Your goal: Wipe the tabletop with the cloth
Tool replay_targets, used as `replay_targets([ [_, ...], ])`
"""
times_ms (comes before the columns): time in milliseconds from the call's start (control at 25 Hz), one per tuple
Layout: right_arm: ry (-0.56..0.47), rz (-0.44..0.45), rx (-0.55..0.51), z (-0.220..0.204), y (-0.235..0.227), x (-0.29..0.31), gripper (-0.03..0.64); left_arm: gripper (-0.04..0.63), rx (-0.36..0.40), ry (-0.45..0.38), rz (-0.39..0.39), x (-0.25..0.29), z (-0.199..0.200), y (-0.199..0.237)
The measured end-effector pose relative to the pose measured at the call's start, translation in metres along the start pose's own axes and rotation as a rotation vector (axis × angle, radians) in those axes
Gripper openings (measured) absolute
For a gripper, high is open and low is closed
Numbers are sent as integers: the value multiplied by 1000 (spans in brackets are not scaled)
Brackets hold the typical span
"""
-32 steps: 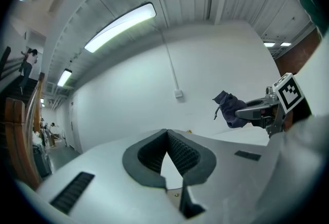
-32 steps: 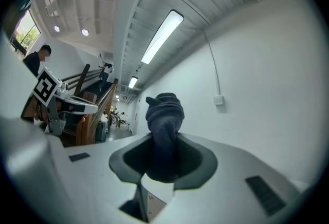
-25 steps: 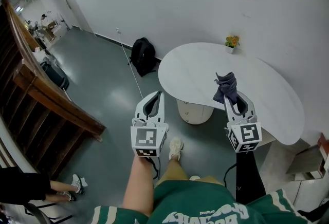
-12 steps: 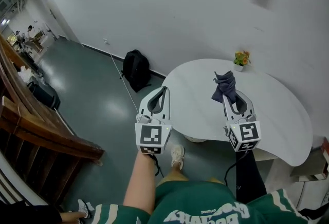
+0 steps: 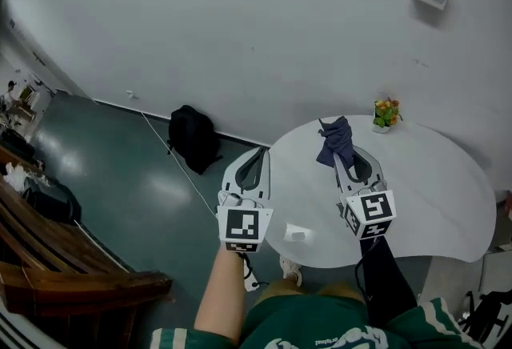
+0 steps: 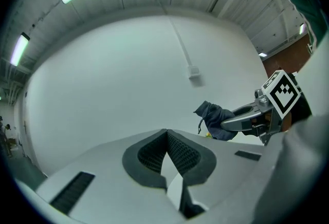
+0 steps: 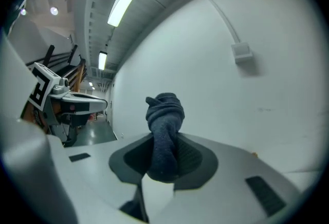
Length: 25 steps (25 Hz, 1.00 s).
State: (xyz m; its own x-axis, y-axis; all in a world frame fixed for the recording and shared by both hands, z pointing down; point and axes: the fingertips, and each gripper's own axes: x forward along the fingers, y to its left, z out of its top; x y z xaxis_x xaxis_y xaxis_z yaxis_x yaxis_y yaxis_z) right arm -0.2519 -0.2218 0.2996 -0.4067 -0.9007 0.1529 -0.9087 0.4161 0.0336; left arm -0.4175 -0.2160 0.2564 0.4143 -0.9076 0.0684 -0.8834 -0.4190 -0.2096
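Observation:
A dark blue cloth [image 5: 334,141] is bunched and pinched in my right gripper [image 5: 339,154], which is held above the near left part of the white rounded tabletop [image 5: 432,195]. In the right gripper view the cloth [image 7: 164,138] stands up between the jaws. My left gripper [image 5: 258,157] is shut and empty, hovering at the table's left edge. In the left gripper view its jaws [image 6: 167,135] meet at the tips, and the right gripper with the cloth [image 6: 216,121] shows beside them. Both grippers are raised off the table.
A small pot with yellow-orange flowers [image 5: 386,114] stands at the table's far edge near the white wall. A small white object [image 5: 298,234] lies near the table's front edge. A black backpack [image 5: 192,137] sits on the grey floor to the left. Wooden railing [image 5: 72,275] at lower left.
The head view has moved toward the table and wall; the table now lies under both grippers. The right gripper keeps its hold on the cloth, the left stays shut.

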Motion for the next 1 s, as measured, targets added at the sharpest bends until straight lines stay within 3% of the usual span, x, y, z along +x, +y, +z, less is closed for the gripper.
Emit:
replay_targets([
  [480, 318, -65, 195, -126, -22, 127, 97, 2, -38, 70, -170, 122, -100, 4],
  [680, 429, -74, 252, -167, -30, 170, 100, 2, -71, 123, -176, 150, -145, 14],
  [840, 542, -73, 382, -198, -29, 199, 106, 2, -95, 153, -164, 162, -168, 27],
  [1000, 676, -70, 373, -238, -22, 216, 101, 2, -112, 191, -153, 170, -194, 31],
])
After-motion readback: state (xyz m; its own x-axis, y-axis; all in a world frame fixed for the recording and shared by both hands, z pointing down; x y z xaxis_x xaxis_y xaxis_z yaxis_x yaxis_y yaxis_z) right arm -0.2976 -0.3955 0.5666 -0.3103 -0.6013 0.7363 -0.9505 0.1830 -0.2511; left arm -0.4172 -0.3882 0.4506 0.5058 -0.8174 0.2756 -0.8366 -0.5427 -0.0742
